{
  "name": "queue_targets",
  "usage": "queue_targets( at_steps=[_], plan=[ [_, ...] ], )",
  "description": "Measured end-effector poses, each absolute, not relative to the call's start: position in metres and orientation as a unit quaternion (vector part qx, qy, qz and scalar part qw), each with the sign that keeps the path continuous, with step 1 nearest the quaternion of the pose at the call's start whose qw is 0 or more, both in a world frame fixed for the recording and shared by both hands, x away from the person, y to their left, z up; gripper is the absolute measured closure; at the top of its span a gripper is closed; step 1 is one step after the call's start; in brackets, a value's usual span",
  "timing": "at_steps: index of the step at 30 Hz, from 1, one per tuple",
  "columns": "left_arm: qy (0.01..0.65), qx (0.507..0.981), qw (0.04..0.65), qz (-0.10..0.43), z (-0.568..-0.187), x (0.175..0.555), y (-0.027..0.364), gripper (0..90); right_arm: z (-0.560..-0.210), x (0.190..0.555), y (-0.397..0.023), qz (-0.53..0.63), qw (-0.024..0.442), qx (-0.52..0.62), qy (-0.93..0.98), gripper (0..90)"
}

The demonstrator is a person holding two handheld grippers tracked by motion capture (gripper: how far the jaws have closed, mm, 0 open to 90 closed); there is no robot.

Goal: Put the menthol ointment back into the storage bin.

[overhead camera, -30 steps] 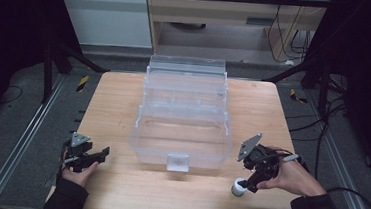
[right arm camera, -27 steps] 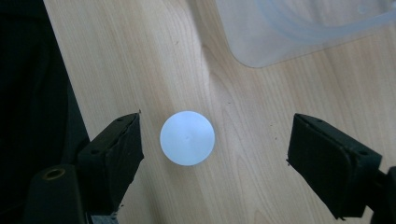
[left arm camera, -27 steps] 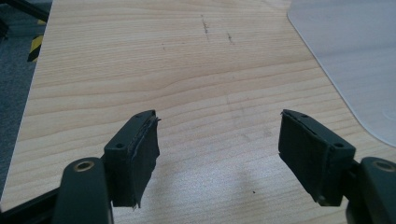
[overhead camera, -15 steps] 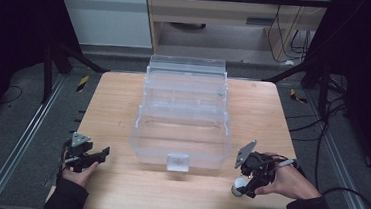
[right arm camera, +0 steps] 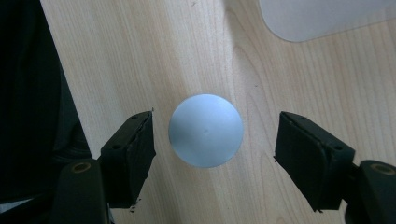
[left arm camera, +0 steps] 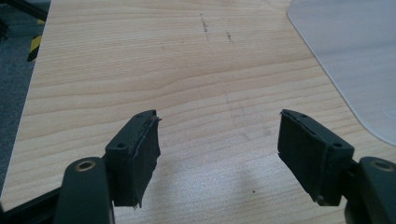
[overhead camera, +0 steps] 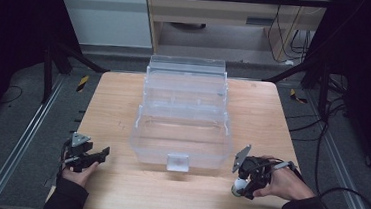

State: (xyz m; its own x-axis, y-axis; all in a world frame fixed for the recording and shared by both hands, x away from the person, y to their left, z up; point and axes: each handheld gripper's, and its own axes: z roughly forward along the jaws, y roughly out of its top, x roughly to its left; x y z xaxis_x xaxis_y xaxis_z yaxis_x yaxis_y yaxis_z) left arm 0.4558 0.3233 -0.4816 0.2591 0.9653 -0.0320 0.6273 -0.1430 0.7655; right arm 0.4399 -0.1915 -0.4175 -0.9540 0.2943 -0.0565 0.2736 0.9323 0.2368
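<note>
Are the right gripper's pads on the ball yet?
Apart. The right gripper view shows the ball between the right gripper's closing jaws, with bare table visible on both sides of it.

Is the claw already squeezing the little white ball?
No, in the right gripper view the white ball sits between the right claw's pads with wood showing on both sides.

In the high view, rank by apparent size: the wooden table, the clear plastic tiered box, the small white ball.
1. Wooden table
2. Clear plastic tiered box
3. Small white ball, by far the smallest, sitting between the right gripper's jaws.
</note>
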Motion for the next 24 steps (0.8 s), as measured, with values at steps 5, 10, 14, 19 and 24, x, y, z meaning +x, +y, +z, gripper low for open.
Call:
queue_targets(
  at_steps=[5, 10, 14, 19, 24],
  plan=[
    [0.556, 0.717, 0.342, 0.245, -0.482, 0.456, 0.323, 28.9, -0.423, 0.440, -0.190, 0.103, 0.045, 0.132, 0.985, 30.3],
    [0.557, 0.716, 0.343, 0.246, -0.482, 0.456, 0.323, 28.9, -0.427, 0.441, -0.187, 0.098, 0.041, 0.126, 0.986, 32.1],
    [0.556, 0.717, 0.342, 0.246, -0.482, 0.456, 0.323, 29.0, -0.432, 0.442, -0.186, 0.091, 0.033, 0.125, 0.987, 35.1],
    [0.556, 0.717, 0.341, 0.246, -0.482, 0.456, 0.323, 29.0, -0.436, 0.443, -0.185, 0.091, 0.030, 0.123, 0.988, 39.2],
    [0.556, 0.717, 0.341, 0.246, -0.482, 0.456, 0.323, 29.1, -0.438, 0.444, -0.185, 0.088, 0.024, 0.118, 0.989, 43.7]
  ],
)
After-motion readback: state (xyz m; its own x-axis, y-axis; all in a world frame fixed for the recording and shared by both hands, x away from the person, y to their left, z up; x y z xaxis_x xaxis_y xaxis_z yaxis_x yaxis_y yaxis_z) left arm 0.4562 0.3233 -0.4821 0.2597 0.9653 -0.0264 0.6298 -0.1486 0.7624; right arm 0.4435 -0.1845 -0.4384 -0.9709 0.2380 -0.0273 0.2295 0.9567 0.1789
